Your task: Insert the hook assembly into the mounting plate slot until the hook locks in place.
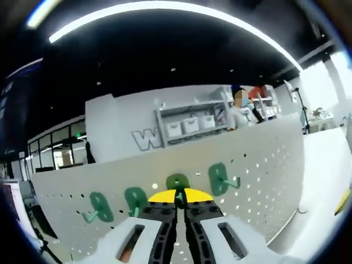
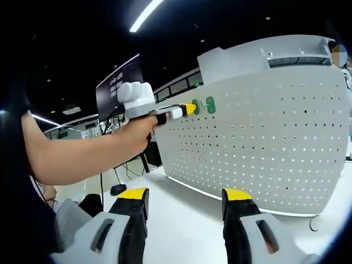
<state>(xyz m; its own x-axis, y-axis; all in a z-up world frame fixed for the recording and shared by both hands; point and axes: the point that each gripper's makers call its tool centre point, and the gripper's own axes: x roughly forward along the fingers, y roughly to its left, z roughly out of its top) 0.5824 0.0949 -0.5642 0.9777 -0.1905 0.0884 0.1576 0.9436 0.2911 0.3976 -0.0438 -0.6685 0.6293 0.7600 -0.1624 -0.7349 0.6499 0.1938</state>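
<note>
Four green hooks point(image 1: 177, 183) along pegboard point(image 1: 264, 165) top edge — left tongs point(image 1: 180, 204) closed there.

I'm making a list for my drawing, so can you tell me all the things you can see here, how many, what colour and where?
Pegboard: one, white with rows of small holes, standing upright on the table ahead of both grippers.
Hooks: four, green, in a row on the pegboard's upper part; one on the right, two on the left, one at the left gripper's tips.
Table: one, white, under the pegboard.
Shelf with bins: one, white, far behind the pegboard.
Ceiling lights: long white strips, overhead.
Person: one, in the background by the shelf.
Left gripper: one, yellow tips, shut on the middle hook.
Right gripper: one, yellow tips, open, empty, above the table.
Hand: one, holding the left gripper.
</note>
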